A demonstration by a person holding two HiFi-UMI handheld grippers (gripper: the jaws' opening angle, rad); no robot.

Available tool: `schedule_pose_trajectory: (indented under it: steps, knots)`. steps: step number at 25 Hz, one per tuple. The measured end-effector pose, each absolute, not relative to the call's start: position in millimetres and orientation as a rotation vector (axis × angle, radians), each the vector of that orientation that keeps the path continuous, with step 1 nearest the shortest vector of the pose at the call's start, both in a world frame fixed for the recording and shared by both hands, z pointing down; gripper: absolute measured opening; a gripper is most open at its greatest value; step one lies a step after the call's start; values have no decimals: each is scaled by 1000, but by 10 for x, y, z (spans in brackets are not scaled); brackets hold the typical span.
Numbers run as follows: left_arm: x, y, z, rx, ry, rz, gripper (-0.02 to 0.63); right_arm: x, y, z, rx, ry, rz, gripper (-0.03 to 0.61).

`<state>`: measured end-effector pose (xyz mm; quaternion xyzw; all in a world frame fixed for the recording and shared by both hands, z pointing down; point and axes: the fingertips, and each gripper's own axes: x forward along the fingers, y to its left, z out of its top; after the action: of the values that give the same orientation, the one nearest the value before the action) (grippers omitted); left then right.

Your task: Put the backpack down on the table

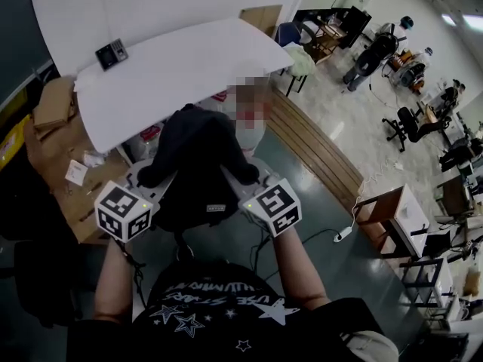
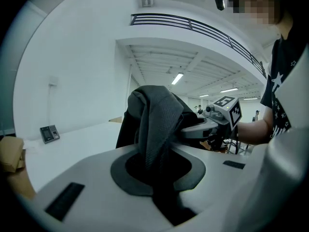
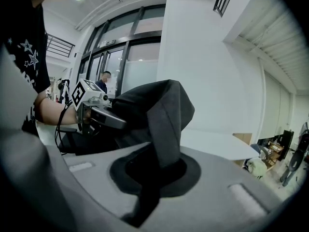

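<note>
One white worktop (image 1: 173, 74) lies ahead. One black backpack (image 1: 198, 157) hangs just off its near edge, clear of its surface. Left gripper (image 2: 155, 166) and right gripper (image 3: 155, 170) each have fingers clamped narrow on a grey shoulder strap (image 2: 159, 124). Small dark device (image 1: 112, 53) sits at the worktop's far-left corner.

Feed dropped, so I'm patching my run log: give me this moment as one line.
left claw: shut on backpack | right claw: shut on backpack | backpack: held up between both claws, not yet on table
</note>
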<state>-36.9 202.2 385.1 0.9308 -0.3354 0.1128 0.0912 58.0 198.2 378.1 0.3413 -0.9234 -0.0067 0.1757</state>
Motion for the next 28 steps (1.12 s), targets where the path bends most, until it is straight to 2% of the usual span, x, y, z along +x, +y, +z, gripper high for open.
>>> schedule_pose_trajectory:
  steps: [16, 28]
  knots:
    - [-906, 1623, 3898, 2828, -923, 347, 54, 70, 1621, 3833, 1096, -2621, 15, 15]
    - [-957, 1103, 3870, 2785, -949, 298, 54, 27, 1050, 3764, 1073, -2637, -35, 15]
